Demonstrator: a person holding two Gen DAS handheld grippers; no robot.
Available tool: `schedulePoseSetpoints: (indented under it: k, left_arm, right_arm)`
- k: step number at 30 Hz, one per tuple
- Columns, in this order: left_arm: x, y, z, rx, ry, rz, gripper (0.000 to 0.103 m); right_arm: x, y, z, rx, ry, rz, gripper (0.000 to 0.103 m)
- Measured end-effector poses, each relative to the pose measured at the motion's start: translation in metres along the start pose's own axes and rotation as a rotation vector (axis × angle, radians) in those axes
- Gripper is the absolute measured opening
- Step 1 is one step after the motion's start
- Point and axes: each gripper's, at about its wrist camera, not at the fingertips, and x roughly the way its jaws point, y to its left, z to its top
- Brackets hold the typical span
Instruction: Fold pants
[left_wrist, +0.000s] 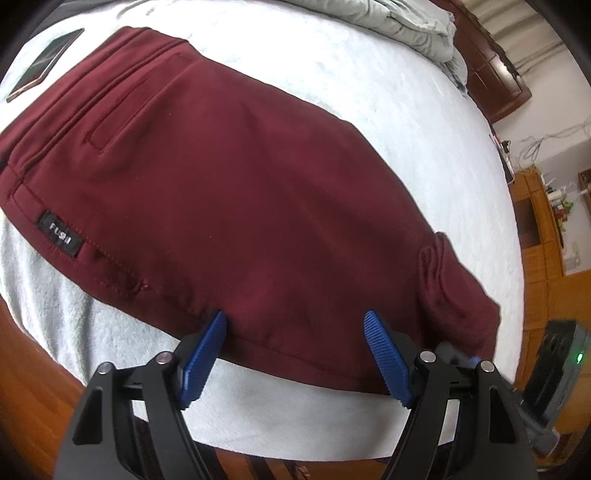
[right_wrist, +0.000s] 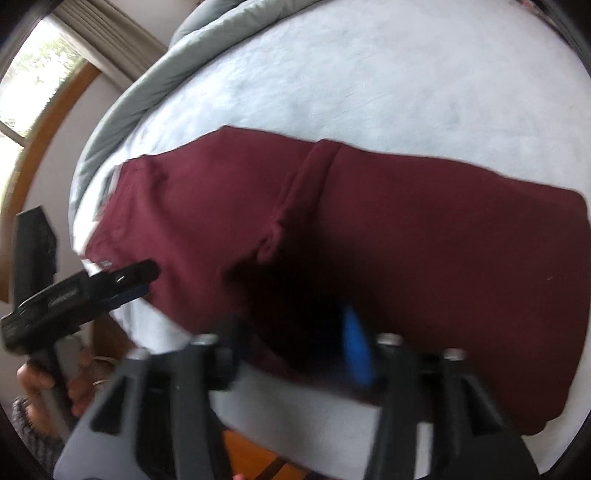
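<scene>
The maroon pants (left_wrist: 236, 192) lie folded leg over leg on the bed (left_wrist: 369, 92), directly ahead of the left claw (left_wrist: 295, 325) and the right claw (right_wrist: 295, 332), both released and empty at the near edge, leaving crosswise folds to do.

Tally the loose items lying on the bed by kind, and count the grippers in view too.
Maroon pants: 1
Phone, at the bed's far corner beyond the waistband: 1
Grey-green quilt, bunched at the far end: 1
Grippers: 2, left gripper and right gripper, both open, not gripping the pants
Total: 5
</scene>
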Motion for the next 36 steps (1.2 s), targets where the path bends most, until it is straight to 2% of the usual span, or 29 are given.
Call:
schedulePoseSetpoints:
  k: [1,3,4,7,8,9,13,17,21,22,23,24,25,29,33,36]
  left_arm:
    - [-0.001,-0.001,0.001,-0.012,0.008,-0.025,0.078]
    - [-0.003,-0.010,0.002,-0.029,0.037,-0.095,0.078]
    - [-0.002,-0.013,0.001,-0.032,0.055,-0.126,0.078]
    - [0.009,-0.030,-0.003,-0.053,0.143,-0.253,0.078]
    - [0.015,-0.035,-0.003,-0.058,0.164,-0.273,0.078]
    - [0.023,-0.042,-0.003,-0.057,0.188,-0.285,0.078]
    - [0.050,-0.067,-0.004,-0.008,0.245,-0.247,0.078]
    - [0.073,-0.077,-0.005,-0.033,0.285,-0.235,0.076]
    - [0.075,-0.082,-0.008,-0.051,0.276,-0.229,0.074]
    - [0.075,-0.084,-0.008,-0.047,0.271,-0.210,0.064]
    - [0.074,-0.086,-0.010,-0.041,0.263,-0.182,0.044]
    - [0.072,-0.086,-0.012,-0.037,0.254,-0.160,0.034]
    - [0.071,-0.086,-0.013,-0.036,0.254,-0.169,0.031]
    - [0.060,-0.089,-0.016,-0.023,0.232,-0.166,0.025]
    - [0.040,-0.092,-0.014,-0.033,0.160,-0.202,0.023]
    - [0.012,-0.087,-0.008,-0.031,0.079,-0.235,0.022]
  right_arm:
    - [-0.002,-0.001,-0.001,0.000,0.015,0.037,0.078]
    - [-0.010,-0.001,-0.006,0.000,0.038,0.114,0.079]
    - [-0.017,-0.003,-0.009,0.002,0.038,0.127,0.079]
    - [-0.050,-0.032,-0.019,0.075,-0.035,0.103,0.079]
    - [-0.058,-0.042,-0.021,0.101,-0.049,0.105,0.079]
    - [-0.067,-0.053,-0.025,0.130,-0.066,0.107,0.078]
    - [-0.102,-0.090,-0.039,0.186,-0.123,0.062,0.078]
    - [-0.115,-0.111,-0.049,0.208,-0.143,0.021,0.077]
    - [-0.118,-0.128,-0.055,0.243,-0.152,0.006,0.077]
    - [-0.116,-0.130,-0.055,0.247,-0.155,0.001,0.077]
    - [-0.116,-0.133,-0.057,0.251,-0.158,-0.003,0.077]
    - [-0.116,-0.136,-0.058,0.256,-0.161,-0.005,0.077]
    - [-0.117,-0.139,-0.058,0.262,-0.163,-0.006,0.077]
    - [-0.116,-0.151,-0.061,0.297,-0.160,0.000,0.077]
    - [-0.115,-0.153,-0.060,0.312,-0.163,0.001,0.077]
    - [-0.121,-0.154,-0.060,0.314,-0.176,0.000,0.077]
